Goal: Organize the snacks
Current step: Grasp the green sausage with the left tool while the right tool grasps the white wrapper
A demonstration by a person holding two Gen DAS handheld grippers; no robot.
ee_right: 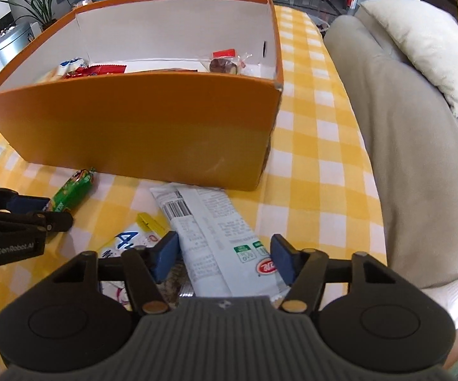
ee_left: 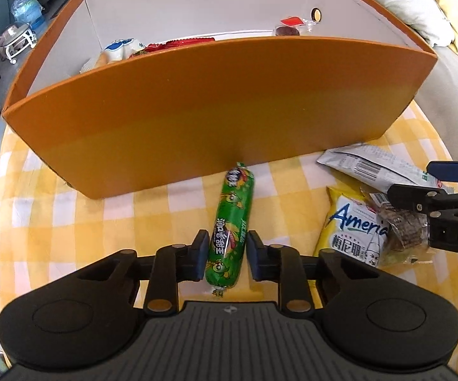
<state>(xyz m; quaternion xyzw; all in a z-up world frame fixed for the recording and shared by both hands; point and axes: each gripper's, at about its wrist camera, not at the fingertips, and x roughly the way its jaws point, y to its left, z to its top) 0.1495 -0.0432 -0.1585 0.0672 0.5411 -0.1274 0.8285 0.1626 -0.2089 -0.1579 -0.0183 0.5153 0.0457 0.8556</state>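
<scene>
A: What does the left hand-held gripper [ee_left: 225, 249] have?

B: It is clamped on the green sausage stick [ee_left: 230, 225], its blue pads pressed against the sides near the lower end. The stick lies on the yellow checked cloth of the table [ee_left: 70, 209], its far tip just before the front wall of the orange box [ee_left: 216, 111].

A: And in the box?

B: A few wrapped snacks lie on its white floor: a blue and white packet [ee_left: 121, 47] at the left, red wrappers beside it, and a clear-wrapped dark sweet [ee_left: 287, 30] toward the right.

A: To the right of the sausage?

B: A yellow and white packet [ee_left: 352, 225] lies flat with a clear bag of brown pieces [ee_left: 400, 231] partly on it. Past them is a long white packet [ee_right: 216, 238].

A: The right hand-held gripper [ee_right: 224, 258]?

B: Its pads stand on either side of the white packet's near end; I cannot tell whether they press it. No earlier view is at hand.
</scene>
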